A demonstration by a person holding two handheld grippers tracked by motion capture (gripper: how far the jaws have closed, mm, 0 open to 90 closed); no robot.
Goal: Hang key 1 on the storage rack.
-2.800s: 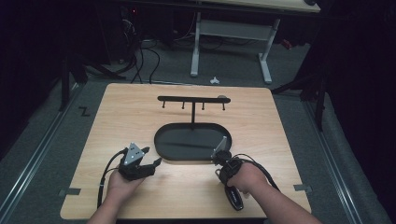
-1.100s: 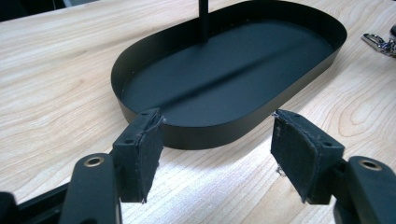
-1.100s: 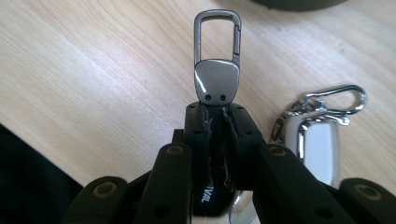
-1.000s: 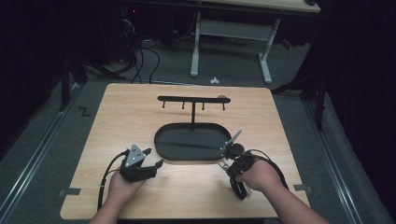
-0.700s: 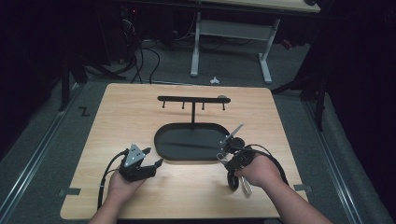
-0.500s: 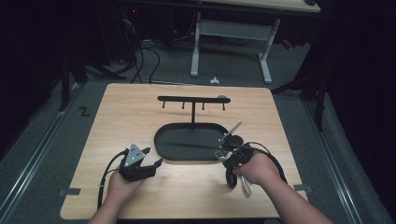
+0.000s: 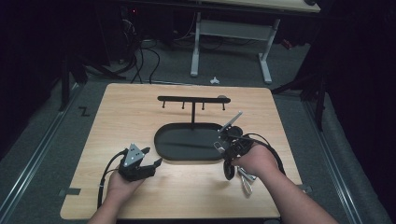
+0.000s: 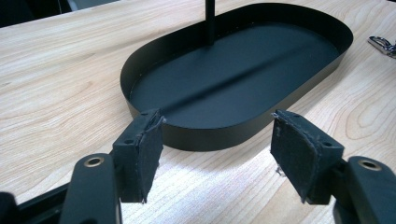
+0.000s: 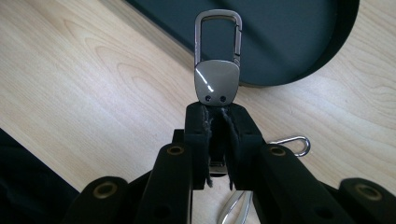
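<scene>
My right gripper [image 9: 218,116] is shut on the lower end of a silver carabiner key clip [image 9: 218,70], which sticks out past the pads with its loop over the rim of the black oval tray [image 9: 327,51]. From above, the right gripper [image 7: 222,143] hovers at the tray's [image 7: 161,151] right end. A T-shaped rack [image 7: 193,99] with small hooks rises from the tray. My left gripper [image 7: 153,156] rests on the table in front of the tray's left end, its jaws open and bare [image 8: 217,140].
Loose silver clips lie on the wood under the right hand [image 7: 246,180], one beside the right jaws [image 9: 293,143]. Another clip [image 8: 383,44] lies past the tray's far end. A cable trails from each gripper. The table's front edge is close behind both hands.
The right gripper has risen a little off the table with the clip in it and edged toward the tray. The left gripper has stayed put.
</scene>
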